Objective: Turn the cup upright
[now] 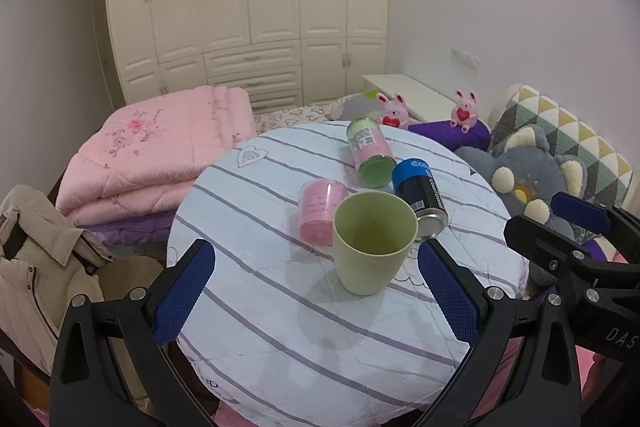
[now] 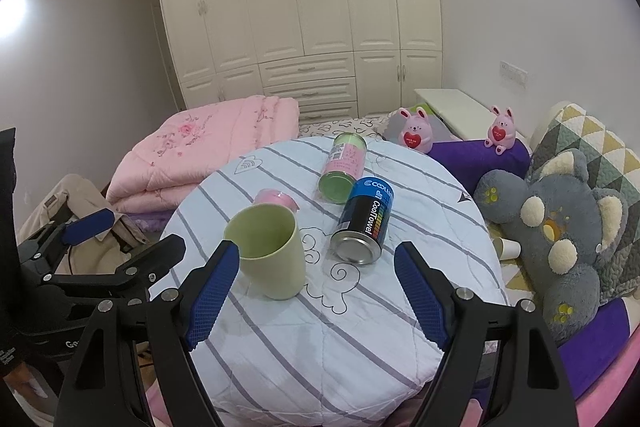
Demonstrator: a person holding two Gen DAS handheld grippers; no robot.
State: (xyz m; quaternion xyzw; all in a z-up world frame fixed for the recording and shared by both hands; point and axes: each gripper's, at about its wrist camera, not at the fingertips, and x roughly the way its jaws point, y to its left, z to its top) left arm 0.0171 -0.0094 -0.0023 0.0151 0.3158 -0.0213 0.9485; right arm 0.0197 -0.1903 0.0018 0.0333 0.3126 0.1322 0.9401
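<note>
The pale green cup (image 1: pixel 374 241) stands upright, mouth up, near the middle of the round striped worktop (image 1: pixel 280 327), with a pink container (image 1: pixel 320 209) lying on its side touching it at ten o'clock and a blue-and-black CoolTowel can (image 2: pixel 364 223) on its side just beside it at two o'clock. The left gripper (image 1: pixel 316 293) hovers at the cup's six o'clock, fingers spread wide apart and touching nothing; the right gripper (image 2: pixel 316 301) hangs at about four o'clock of the cup, its fingers likewise wide apart and empty. A green-lidded pink canister (image 2: pixel 344 167) lies farther off at twelve o'clock.
</note>
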